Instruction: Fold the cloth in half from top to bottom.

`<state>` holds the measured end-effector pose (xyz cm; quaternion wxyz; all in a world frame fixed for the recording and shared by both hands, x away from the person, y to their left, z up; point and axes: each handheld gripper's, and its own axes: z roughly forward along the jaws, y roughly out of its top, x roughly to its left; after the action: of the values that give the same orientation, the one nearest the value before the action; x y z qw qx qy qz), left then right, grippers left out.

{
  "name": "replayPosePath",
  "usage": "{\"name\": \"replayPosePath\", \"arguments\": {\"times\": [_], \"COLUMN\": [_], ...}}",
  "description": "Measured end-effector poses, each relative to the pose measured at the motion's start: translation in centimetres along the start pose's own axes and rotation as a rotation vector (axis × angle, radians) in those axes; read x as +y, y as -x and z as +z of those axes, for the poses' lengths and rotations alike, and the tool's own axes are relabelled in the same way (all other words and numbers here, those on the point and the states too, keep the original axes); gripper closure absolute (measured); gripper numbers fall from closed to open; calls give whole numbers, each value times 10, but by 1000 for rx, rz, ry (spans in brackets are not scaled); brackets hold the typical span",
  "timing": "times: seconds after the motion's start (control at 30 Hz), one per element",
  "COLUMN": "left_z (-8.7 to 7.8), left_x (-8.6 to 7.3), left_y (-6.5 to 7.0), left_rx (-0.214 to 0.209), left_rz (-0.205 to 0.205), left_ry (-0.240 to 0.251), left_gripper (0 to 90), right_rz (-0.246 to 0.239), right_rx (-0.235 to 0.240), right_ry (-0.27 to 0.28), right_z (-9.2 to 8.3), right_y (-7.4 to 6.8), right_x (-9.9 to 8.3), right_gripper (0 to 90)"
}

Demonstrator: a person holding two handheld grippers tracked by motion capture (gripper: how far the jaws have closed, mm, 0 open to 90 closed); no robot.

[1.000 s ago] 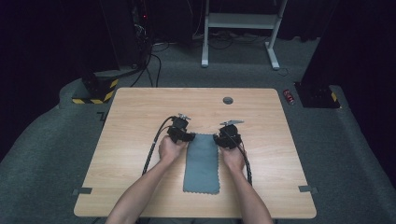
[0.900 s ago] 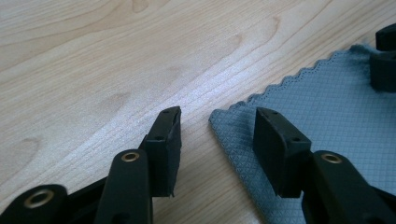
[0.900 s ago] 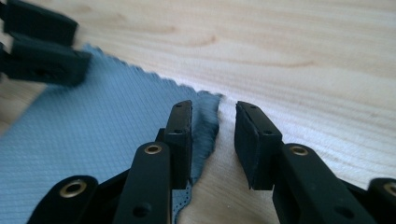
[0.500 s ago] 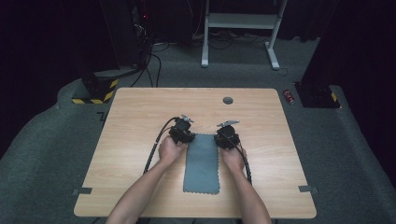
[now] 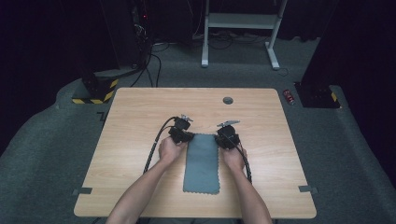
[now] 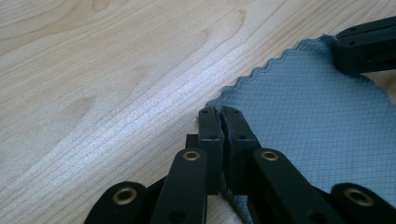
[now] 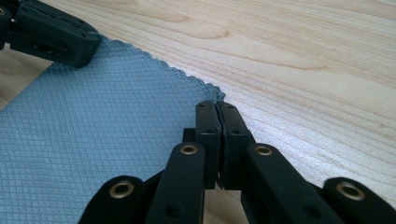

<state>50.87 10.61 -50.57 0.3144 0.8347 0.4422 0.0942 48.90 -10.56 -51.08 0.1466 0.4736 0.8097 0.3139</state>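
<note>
Lying flat in the lower middle of the high view, the grey-blue microfibre cloth (image 5: pixel 201 162) has both far corners pinched: the left gripper (image 6: pixel 220 113) and right gripper (image 7: pixel 217 106) have just been closing and now clamp one corner each. Gripping looks done; lifting or folding remains. Bare wooden table (image 5: pixel 140 112) surrounds it.

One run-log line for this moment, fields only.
left gripper: shut on cloth far-left corner | right gripper: shut on far-right corner | cloth: flat on table | jaws just closed
</note>
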Motion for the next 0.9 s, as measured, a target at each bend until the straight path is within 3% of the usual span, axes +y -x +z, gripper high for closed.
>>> {"name": "replayPosePath", "arguments": {"times": [0.13, 0.27, 0.37, 0.57, 0.9], "left_z": [-1, -3, -6, -16, -37], "left_x": [0, -1, -1, 1, 7], "left_y": [-2, -4, -4, -4, -7], "left_rx": [-17, -36, -47, -64, -79], "left_rz": [-6, -26, -15, -11, -12], "left_ry": [-8, -2, 2, 35, 81], "left_gripper": [877, 878, 878, 879, 880], "right_rz": [7, -15, -21, -12, -56], "right_rx": [11, 15, 16, 26, 23], "right_ry": [3, 14, 22, 27, 55], "right_z": [-2, -9, -13, -18, -42], "right_y": [1, -1, -1, 1, -7], "right_x": [0, 1, 2, 4, 21], "right_gripper": [886, 887, 888, 889, 892]}}
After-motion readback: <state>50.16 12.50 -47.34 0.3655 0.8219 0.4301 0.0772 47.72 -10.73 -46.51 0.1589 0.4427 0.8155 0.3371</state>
